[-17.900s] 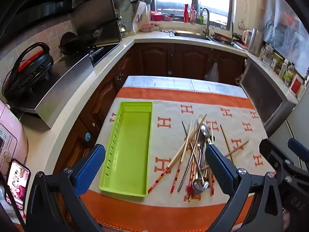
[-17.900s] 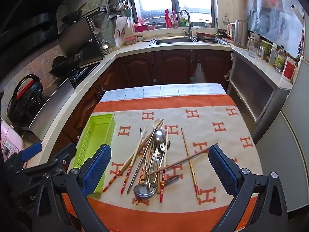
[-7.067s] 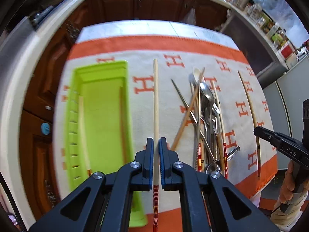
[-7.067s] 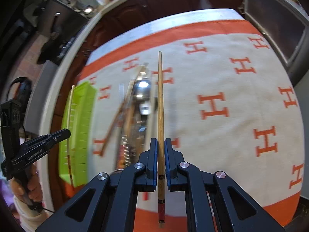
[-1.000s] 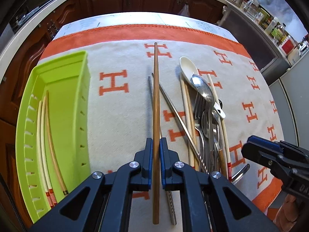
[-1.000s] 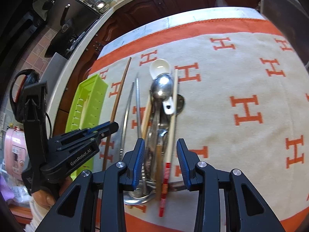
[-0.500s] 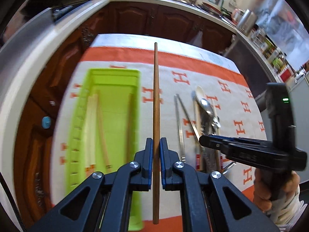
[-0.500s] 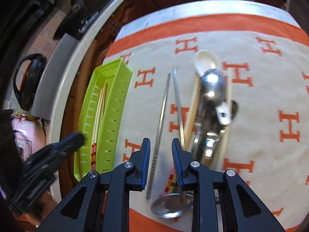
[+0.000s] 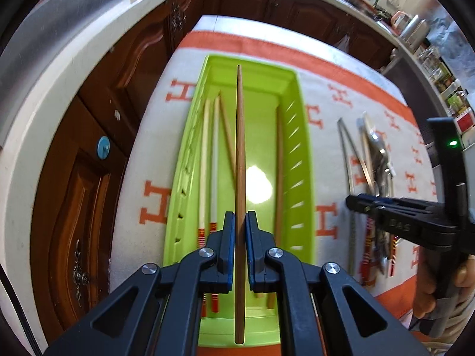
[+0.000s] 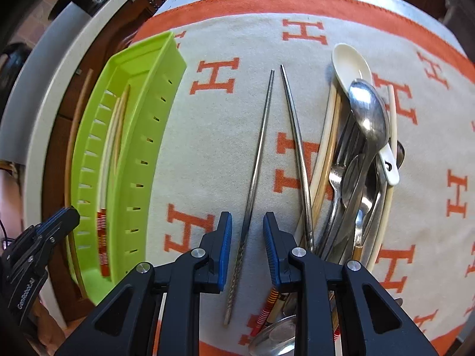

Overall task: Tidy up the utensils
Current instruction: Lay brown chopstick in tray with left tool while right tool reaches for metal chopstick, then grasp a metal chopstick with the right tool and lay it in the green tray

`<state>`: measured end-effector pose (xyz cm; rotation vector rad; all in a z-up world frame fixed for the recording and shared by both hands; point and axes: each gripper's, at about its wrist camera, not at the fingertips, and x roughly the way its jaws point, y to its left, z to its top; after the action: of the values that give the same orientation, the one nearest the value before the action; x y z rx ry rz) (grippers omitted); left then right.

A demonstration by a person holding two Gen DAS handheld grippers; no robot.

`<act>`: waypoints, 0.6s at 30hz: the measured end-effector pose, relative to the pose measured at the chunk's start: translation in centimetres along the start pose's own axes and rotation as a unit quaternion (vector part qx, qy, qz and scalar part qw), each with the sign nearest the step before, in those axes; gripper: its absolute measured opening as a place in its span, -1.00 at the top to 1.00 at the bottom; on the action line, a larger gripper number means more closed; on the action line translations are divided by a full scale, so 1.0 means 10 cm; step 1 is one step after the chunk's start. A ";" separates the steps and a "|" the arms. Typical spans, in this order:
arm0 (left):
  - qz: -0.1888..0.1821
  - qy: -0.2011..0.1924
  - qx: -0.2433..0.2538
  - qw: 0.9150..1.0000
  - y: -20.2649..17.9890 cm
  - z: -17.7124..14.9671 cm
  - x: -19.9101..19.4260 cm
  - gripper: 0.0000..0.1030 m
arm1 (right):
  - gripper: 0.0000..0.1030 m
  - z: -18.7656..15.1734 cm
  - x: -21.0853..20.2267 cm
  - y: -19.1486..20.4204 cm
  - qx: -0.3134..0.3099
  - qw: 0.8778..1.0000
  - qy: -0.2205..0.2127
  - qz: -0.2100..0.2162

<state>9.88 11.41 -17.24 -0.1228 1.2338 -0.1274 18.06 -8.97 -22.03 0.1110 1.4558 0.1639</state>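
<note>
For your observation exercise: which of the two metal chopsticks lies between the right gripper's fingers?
The left metal chopstick, lying apart on the cloth between the open right gripper; the right metal chopstick runs against the utensil pile.

The near ends of the chopsticks lying in the green tray (image 9: 302, 136) are hidden behind the left tool (image 9: 241, 222). Handles in the utensil pile (image 10: 356, 178) are covered by the right tool (image 10: 247, 225); the tray's near edge is blurred.

Chopsticks (image 9: 214, 160) lie in the tray (image 9: 299, 136), left of the utensil pile (image 10: 360, 160).
</note>
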 end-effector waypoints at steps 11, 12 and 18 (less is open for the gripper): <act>0.013 -0.026 -0.022 0.999 0.10 -0.05 0.05 0.61 | 0.54 0.08 0.08 0.30 -0.053 0.996 -0.002 -0.066; 0.012 -0.032 -0.024 0.999 0.10 -0.06 0.02 0.56 | 0.55 0.08 0.08 0.33 -0.057 0.996 -0.004 -0.070; 0.011 -0.051 -0.031 0.998 0.09 -0.11 -0.13 0.51 | 0.83 -0.04 0.06 0.34 -0.052 0.995 -0.020 -0.080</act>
<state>8.49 12.50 -16.52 -0.1680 1.1376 -0.0618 17.61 -5.56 -22.11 -0.0857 1.4068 0.1057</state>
